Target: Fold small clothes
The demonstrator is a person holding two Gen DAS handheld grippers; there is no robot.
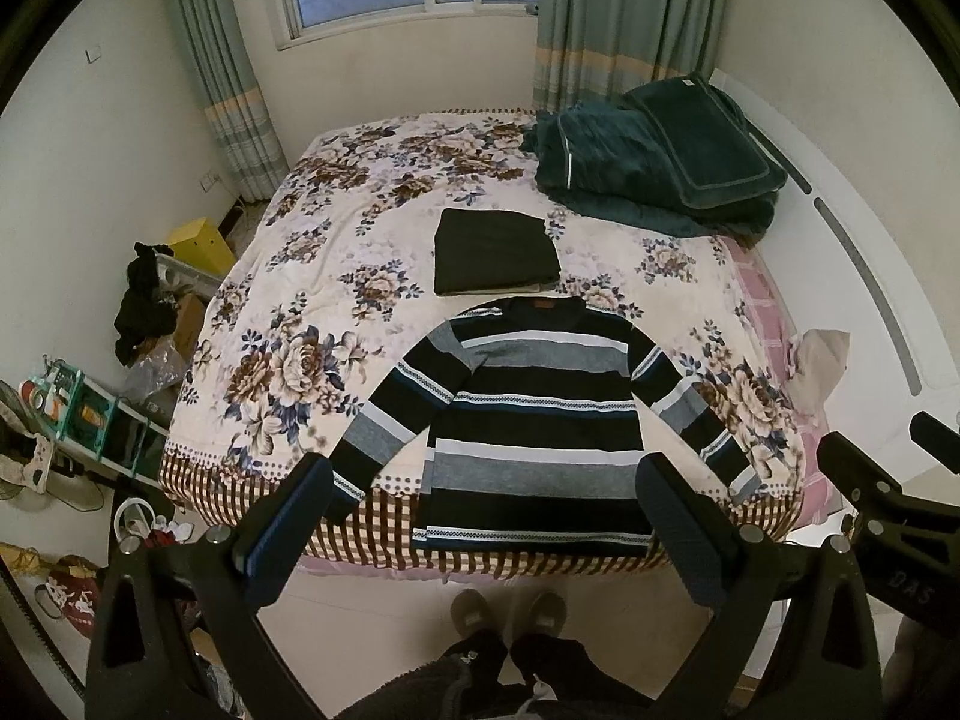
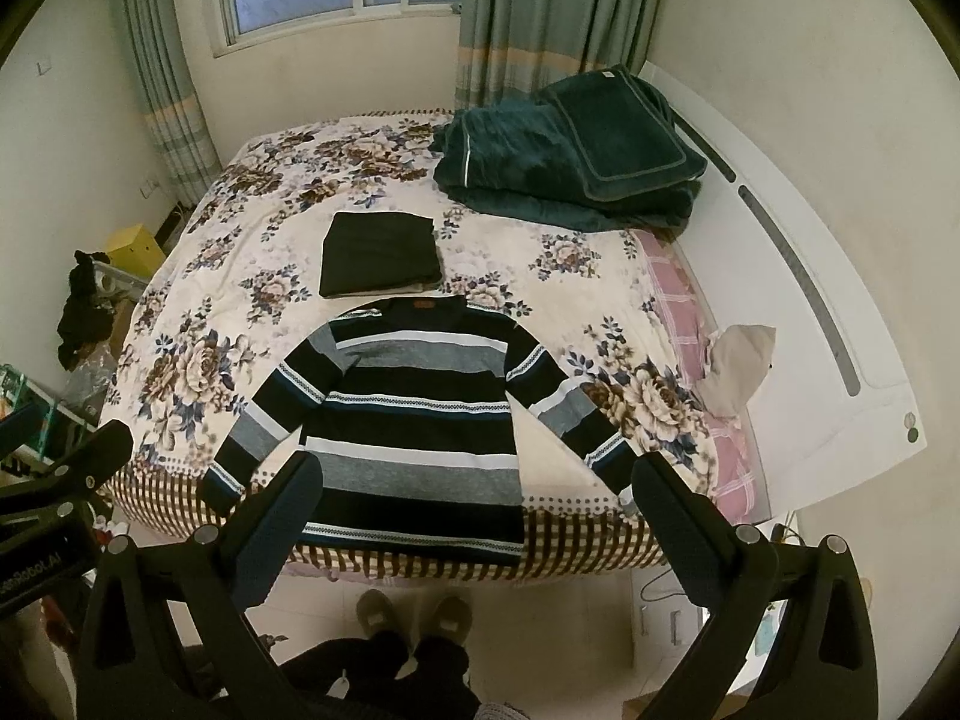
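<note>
One dark garment point(image 1: 495, 252) already lies folded mid-bed, perhaps atop another. Your striped sweater point(image 1: 534, 414) lies flat and unfolded at the bed's point(image 1: 336, 252) near edge; both grippers point(image 1: 480, 531) point(image 2: 474, 531) hover above with jaws released, empty.

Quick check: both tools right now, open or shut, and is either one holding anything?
Left tool: open, holding nothing, above the near hem of the striped knit sweater.
Right tool: open, holding nothing.

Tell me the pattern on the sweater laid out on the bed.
The sweater has horizontal black, grey and white stripes with thin blue patterned bands; clearest in the left wrist view.
</note>
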